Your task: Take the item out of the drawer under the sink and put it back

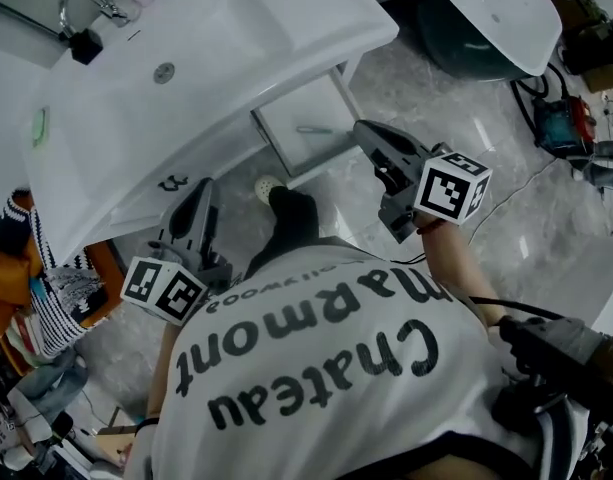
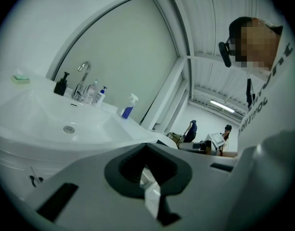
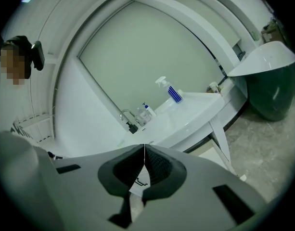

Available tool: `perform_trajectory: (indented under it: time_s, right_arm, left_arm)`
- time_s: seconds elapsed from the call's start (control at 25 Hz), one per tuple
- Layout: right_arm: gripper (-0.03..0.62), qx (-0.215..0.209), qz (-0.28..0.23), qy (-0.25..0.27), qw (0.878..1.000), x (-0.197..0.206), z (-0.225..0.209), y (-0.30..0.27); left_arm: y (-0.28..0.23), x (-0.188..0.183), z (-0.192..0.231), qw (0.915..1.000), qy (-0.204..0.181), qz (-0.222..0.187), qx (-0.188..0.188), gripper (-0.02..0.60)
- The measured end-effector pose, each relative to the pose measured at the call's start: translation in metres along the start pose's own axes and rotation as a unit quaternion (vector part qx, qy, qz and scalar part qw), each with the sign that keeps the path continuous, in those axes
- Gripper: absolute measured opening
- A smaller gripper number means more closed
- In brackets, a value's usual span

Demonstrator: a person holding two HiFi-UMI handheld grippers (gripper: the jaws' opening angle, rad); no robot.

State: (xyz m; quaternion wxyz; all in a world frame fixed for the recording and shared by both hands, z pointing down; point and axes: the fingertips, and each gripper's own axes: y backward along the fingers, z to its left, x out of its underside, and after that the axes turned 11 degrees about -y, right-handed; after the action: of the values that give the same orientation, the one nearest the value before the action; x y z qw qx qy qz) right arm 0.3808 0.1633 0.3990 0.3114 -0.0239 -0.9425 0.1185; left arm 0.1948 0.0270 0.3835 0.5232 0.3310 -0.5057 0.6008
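Observation:
The white sink (image 1: 216,58) stands at the top of the head view, and a white drawer front (image 1: 308,133) with a slim handle sits below its right end. No item from the drawer shows in any view. My left gripper (image 1: 202,190) hangs in front of the cabinet's left part, shut and empty. My right gripper (image 1: 364,130) is just right of the drawer, also shut and empty. Seen from the left gripper (image 2: 146,146), the jaw tips meet, with the sink basin (image 2: 65,124) beyond. The right gripper (image 3: 144,146) shows its jaws pressed together too.
A faucet (image 2: 82,78), a black dispenser (image 2: 60,86) and a blue spray bottle (image 2: 129,107) stand on the sink top. A dark green tub (image 1: 476,28) stands to the right. Cables and gear (image 1: 561,118) lie far right, clothes (image 1: 56,288) at left. My dark foot (image 1: 291,218) rests on the marble floor.

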Motion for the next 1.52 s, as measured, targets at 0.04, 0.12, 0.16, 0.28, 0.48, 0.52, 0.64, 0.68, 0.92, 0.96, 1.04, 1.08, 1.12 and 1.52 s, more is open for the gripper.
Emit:
perform_trajectory:
  time_s: [0.04,0.12,0.16,0.28,0.48,0.52,0.64,0.68,0.92,0.96,1.04,1.08,1.12,1.52]
  right_arm:
    - [0.012,-0.003,0.004,0.012,1.000,0.000,0.000,-0.003]
    - [0.012,-0.002,0.012,0.051,0.999,-0.001,-0.001,-0.011]
    - [0.012,0.002,0.020,0.072,0.997,-0.001,-0.003,-0.016]
    - [0.012,0.020,0.056,0.118,0.991,0.005,-0.015,-0.032]
    - [0.012,0.053,0.114,0.152,0.980,0.018,-0.050,-0.058]
    - [0.012,0.056,0.121,0.150,0.980,0.020,-0.057,-0.063]
    - [0.012,0.061,0.132,0.146,0.979,0.024,-0.076,-0.079]
    - [0.012,0.063,0.135,0.144,0.978,0.026,-0.083,-0.085]
    - [0.012,0.072,0.162,0.118,0.977,0.038,-0.118,-0.122]
    - [0.012,0.077,0.175,0.125,0.974,0.044,-0.125,-0.126]
    - [0.012,0.084,0.204,0.146,0.964,0.055,-0.135,-0.133]
    - [0.014,0.087,0.216,0.157,0.960,0.060,-0.140,-0.137]
    - [0.013,0.090,0.228,0.166,0.955,0.066,-0.144,-0.141]
    - [0.049,0.114,0.337,0.248,0.901,0.118,-0.195,-0.168]
  left_arm:
    - [-0.005,0.001,0.003,1.0000,0.000,0.003,0.001,0.008]
    - [-0.014,0.005,0.010,0.9999,0.010,0.012,0.001,0.008]
    - [-0.019,0.008,0.013,0.9997,0.016,0.017,0.002,0.008]
    - [-0.031,0.016,0.020,0.9990,0.018,0.041,0.004,0.008]
    - [-0.045,0.034,0.034,0.9983,0.000,0.056,0.018,0.008]
    - [-0.045,0.038,0.039,0.9982,-0.002,0.059,0.013,0.008]
    - [-0.045,0.045,0.057,0.9978,0.009,0.065,-0.007,0.008]
    - [-0.045,0.046,0.063,0.9975,0.015,0.067,-0.016,0.008]
    - [-0.039,0.064,0.084,0.9954,0.011,0.083,-0.047,0.008]
    - [-0.037,0.068,0.086,0.9949,0.014,0.086,-0.051,0.008]
    - [-0.037,0.076,0.089,0.9943,0.018,0.091,-0.053,0.008]
    - [-0.037,0.079,0.092,0.9942,0.020,0.092,-0.053,0.008]
    - [-0.038,0.082,0.094,0.9939,0.022,0.094,-0.053,0.008]
    - [-0.037,0.106,0.107,0.9911,0.043,0.110,-0.061,0.008]
